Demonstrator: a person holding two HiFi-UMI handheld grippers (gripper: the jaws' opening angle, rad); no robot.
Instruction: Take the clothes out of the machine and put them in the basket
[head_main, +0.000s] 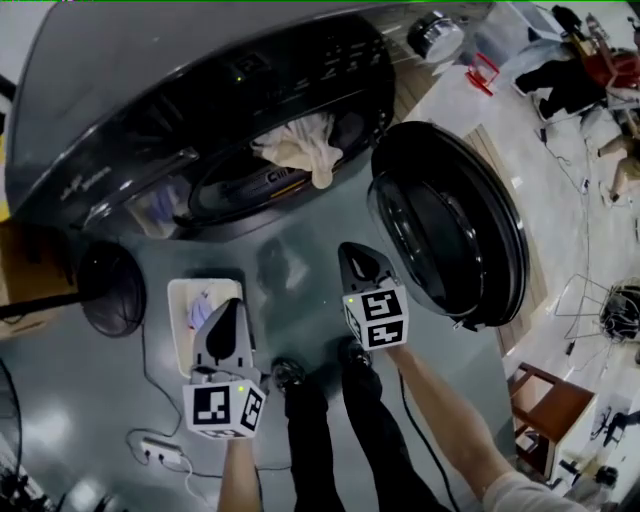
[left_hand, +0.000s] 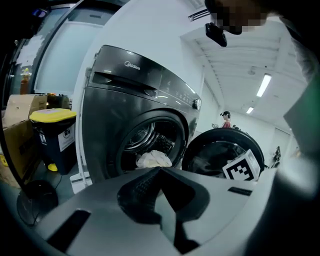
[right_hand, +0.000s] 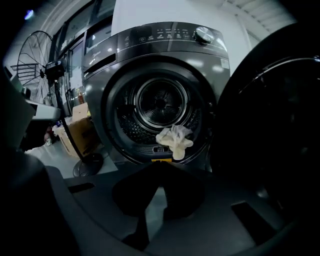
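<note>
Standing before the open machine (head_main: 150, 90) with both tools empty.
Holding the left tool (head_main: 232, 305) at lower left, in front of the white basket (head_main: 178, 300) on the floor, jaws together on nothing; holding the right tool (head_main: 352, 252) at centre, jaws likewise pressed together. Seeing a cream cloth (head_main: 300, 148) draped over the drum rim at upper centre, left of the swung-open door (head_main: 450, 230).

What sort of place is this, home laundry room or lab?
Probably a lab or workshop hall, not a home: the washing machine stands on open bare floor, a power strip with loose cable lies nearby, and strip lights run along a high white ceiling.
</note>
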